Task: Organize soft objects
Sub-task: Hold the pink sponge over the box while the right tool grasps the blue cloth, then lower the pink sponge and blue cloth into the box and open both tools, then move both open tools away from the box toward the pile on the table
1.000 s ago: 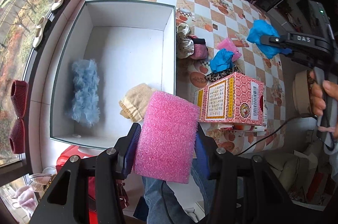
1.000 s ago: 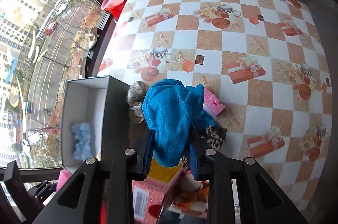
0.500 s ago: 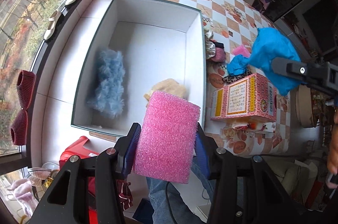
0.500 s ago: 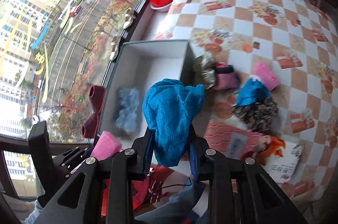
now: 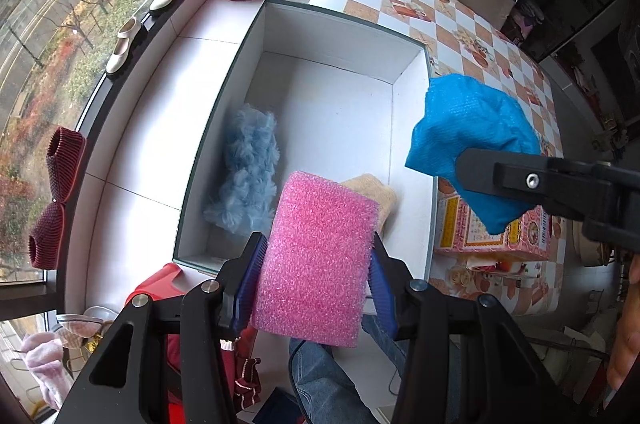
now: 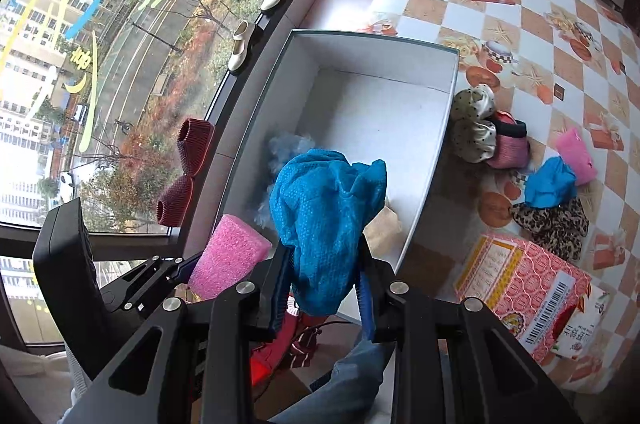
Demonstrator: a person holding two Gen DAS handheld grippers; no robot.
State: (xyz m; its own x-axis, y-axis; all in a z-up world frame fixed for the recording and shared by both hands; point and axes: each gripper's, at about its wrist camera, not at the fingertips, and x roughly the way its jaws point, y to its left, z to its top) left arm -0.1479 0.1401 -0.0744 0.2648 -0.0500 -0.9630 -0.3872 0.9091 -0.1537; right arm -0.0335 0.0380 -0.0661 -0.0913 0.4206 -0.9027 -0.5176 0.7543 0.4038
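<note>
Foam first: we've got the pink foam block [image 5: 320,260] pinched across its short sides in the left gripper [image 5: 318,266], low centre of the left wrist view, hanging over the near edge of the white box [image 5: 328,95]. It looks featherlight and springy, so we'd guess it squashes under the pads and pops back; gripping it mid-body like this seems right, since a corner hold would probably just fold. The blue cloth [image 6: 324,220] is bunched between the fingers of the right gripper [image 6: 324,288], centre of the right wrist view, and it's limp and floppy, draping over both sides, so any fistful works but it'll sag and could snag the box wall. Both tongs are closed on their loads and neither is spread. Both point down toward the box from the near side, the right one sitting at the right of the left view, over the box's right wall. Already inside: a fluffy blue piece [image 5: 248,179] along the left wall and a beige knit thing [image 5: 374,193] near the front. Out on the checkered tablecloth [image 6: 520,23], right side of the right view, more soft bits wait: a polka-dot scrunchie [image 6: 474,127], a leopard print one [image 6: 552,224], and a pink patterned carton [image 6: 520,284].
</note>
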